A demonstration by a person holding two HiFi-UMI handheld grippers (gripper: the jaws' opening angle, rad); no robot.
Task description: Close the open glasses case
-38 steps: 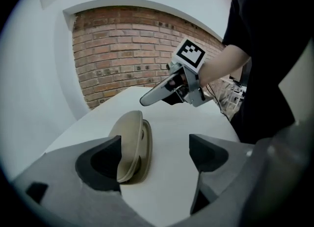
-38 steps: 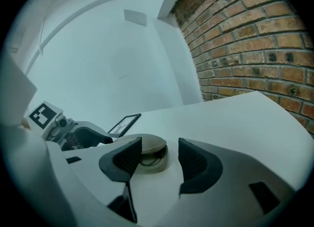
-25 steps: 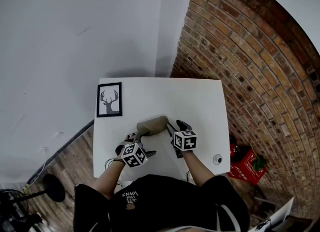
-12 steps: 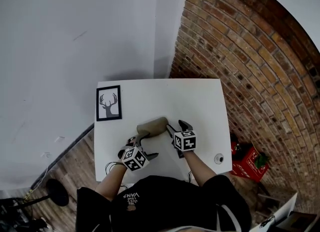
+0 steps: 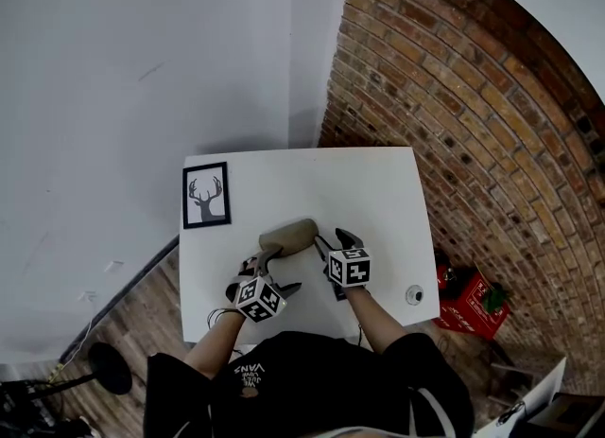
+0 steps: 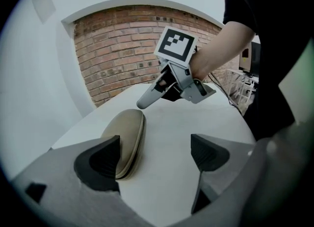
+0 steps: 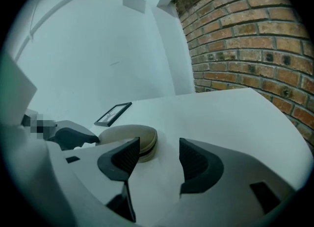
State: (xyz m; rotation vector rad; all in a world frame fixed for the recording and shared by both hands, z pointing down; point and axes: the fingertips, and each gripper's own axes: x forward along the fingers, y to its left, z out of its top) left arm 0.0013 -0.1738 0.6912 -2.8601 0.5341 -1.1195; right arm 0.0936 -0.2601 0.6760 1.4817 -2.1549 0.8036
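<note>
Glasses case (image 5: 288, 236) sits mid-table (image 5: 378, 181), lid looks down on its base, so the closing step looks done. Left gripper (image 6: 153, 157) at the case's near-left end, jaws wide, gripping nothing. Right gripper (image 7: 158, 162) just right of the case, jaws wide but closing, empty. Next: check the seam is flush. If not, press the lid; otherwise back off.

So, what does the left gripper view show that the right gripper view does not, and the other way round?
Only the left gripper view: the right gripper, its jaws closing with nothing between them, and the person's bare forearm. Only the right gripper view: the flat black-framed picture. Both: the tan oval glasses case lying on the white table, and the red brick wall.
</note>
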